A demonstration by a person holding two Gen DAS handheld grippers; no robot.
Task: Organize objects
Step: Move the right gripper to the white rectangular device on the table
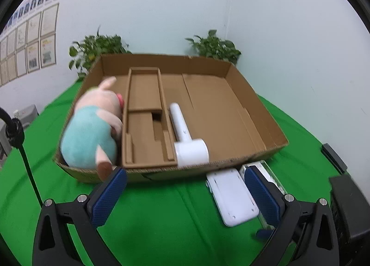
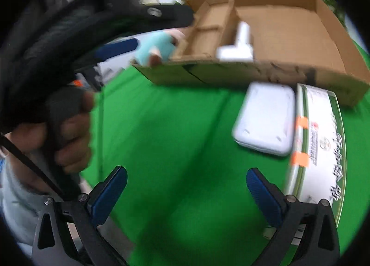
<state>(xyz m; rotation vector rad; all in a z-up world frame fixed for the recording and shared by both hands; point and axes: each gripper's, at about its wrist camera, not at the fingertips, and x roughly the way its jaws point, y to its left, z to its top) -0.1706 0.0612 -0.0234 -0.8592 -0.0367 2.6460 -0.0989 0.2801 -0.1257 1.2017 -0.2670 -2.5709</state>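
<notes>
Inside the shallow cardboard box, a smooth white T-shaped tool lies with its handle pointing toward the far wall. It rests just beside the cardboard insert. A fuzzy plush pig fills the box's left end. Outside the near wall, a flat white case lies on the green worktop. Left tongs and right tongs both gape, holding nothing.

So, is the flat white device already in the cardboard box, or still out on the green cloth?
Still out. The flat white device lies on the green cloth, just outside the front wall of the cardboard box.
</notes>
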